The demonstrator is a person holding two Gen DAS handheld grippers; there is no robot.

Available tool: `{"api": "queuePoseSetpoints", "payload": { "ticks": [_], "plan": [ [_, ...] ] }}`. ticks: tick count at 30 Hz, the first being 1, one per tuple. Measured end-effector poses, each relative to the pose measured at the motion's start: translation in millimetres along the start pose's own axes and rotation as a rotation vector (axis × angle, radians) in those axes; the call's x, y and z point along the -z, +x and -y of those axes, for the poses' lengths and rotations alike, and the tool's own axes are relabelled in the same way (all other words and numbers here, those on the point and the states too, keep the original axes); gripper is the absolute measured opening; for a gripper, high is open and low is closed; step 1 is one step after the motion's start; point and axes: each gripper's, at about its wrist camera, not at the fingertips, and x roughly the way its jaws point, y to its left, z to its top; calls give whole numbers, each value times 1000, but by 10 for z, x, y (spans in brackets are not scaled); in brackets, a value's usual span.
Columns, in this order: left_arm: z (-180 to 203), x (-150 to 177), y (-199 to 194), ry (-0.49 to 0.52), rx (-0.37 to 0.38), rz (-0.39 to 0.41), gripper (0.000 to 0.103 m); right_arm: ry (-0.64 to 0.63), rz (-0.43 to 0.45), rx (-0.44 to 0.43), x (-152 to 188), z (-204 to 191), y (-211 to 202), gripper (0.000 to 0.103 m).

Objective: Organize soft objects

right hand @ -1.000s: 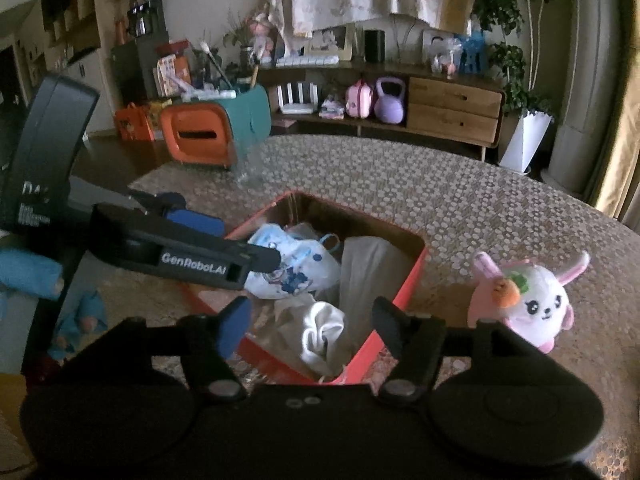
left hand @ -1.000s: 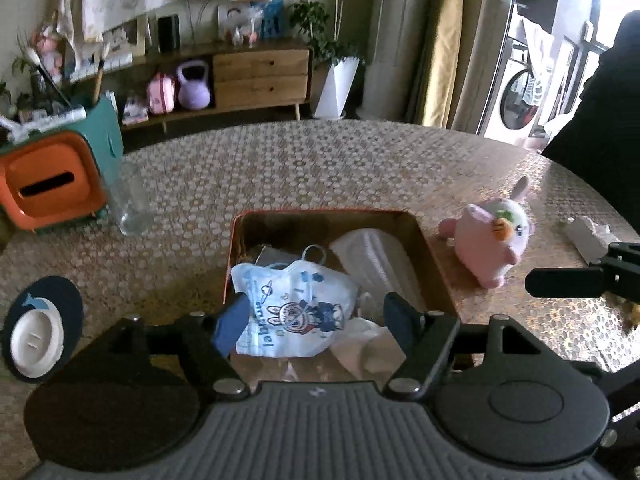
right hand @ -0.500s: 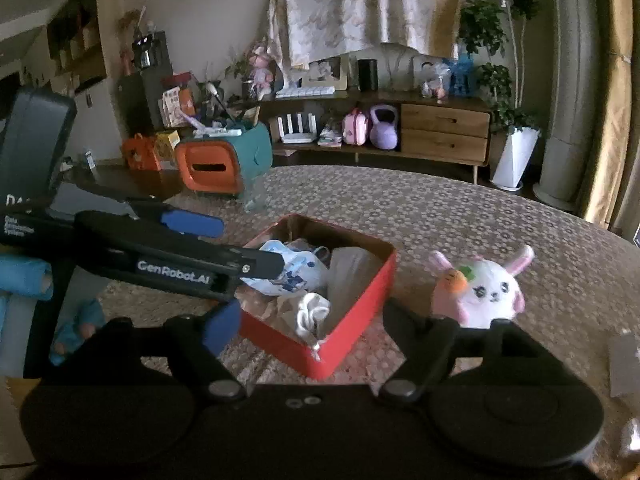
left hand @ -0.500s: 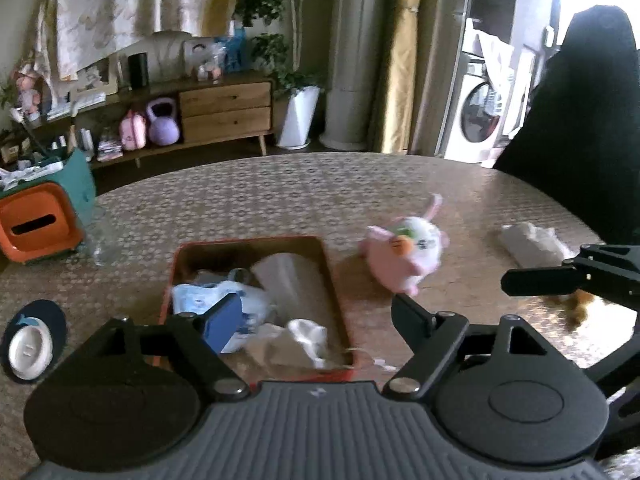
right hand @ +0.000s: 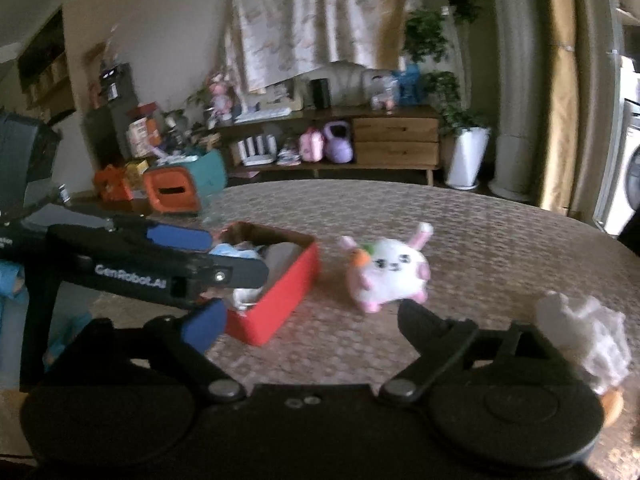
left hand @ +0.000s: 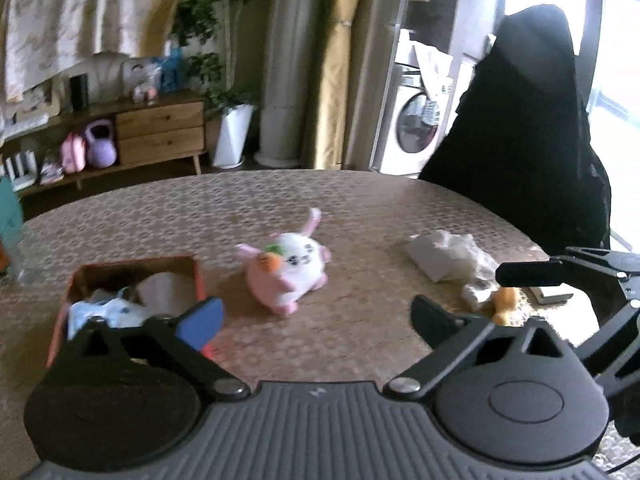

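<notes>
A pink and white plush bunny (left hand: 288, 272) (right hand: 388, 272) lies on the patterned table, to the right of a red box (left hand: 198, 276) (right hand: 280, 300) that holds a printed pouch and pale cloths. A crumpled white cloth (left hand: 448, 256) (right hand: 588, 328) lies further right, with a small orange item (left hand: 506, 300) beside it. My left gripper (left hand: 316, 316) (right hand: 238, 254) hovers short of the bunny. Its jaws are opening, with nothing between them. My right gripper (right hand: 310, 320) is opening too and holds nothing. One of its fingers (left hand: 528, 273) shows at the right of the left wrist view.
An orange and teal box (right hand: 176, 192) stands at the table's far left edge. A dark draped chair back (left hand: 528, 140) rises behind the table on the right. A wooden sideboard (right hand: 396, 140) lines the far wall.
Both grippers have swung right and risen a little, away from the red box. The bunny and white cloth now sit nearer the middle of each view. Both pairs of jaws have widened.
</notes>
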Motion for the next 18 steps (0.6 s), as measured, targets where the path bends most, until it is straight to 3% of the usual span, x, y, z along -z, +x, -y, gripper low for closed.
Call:
{"api": "queuePoseSetpoints", "payload": {
  "ticks": [10, 18],
  "plan": [
    [675, -130, 406, 26, 155, 25, 103, 107, 31, 140, 342, 808, -437, 100],
    [1023, -268, 910, -11, 182, 7, 103, 148, 29, 266, 647, 1413, -642, 100]
  ]
}}
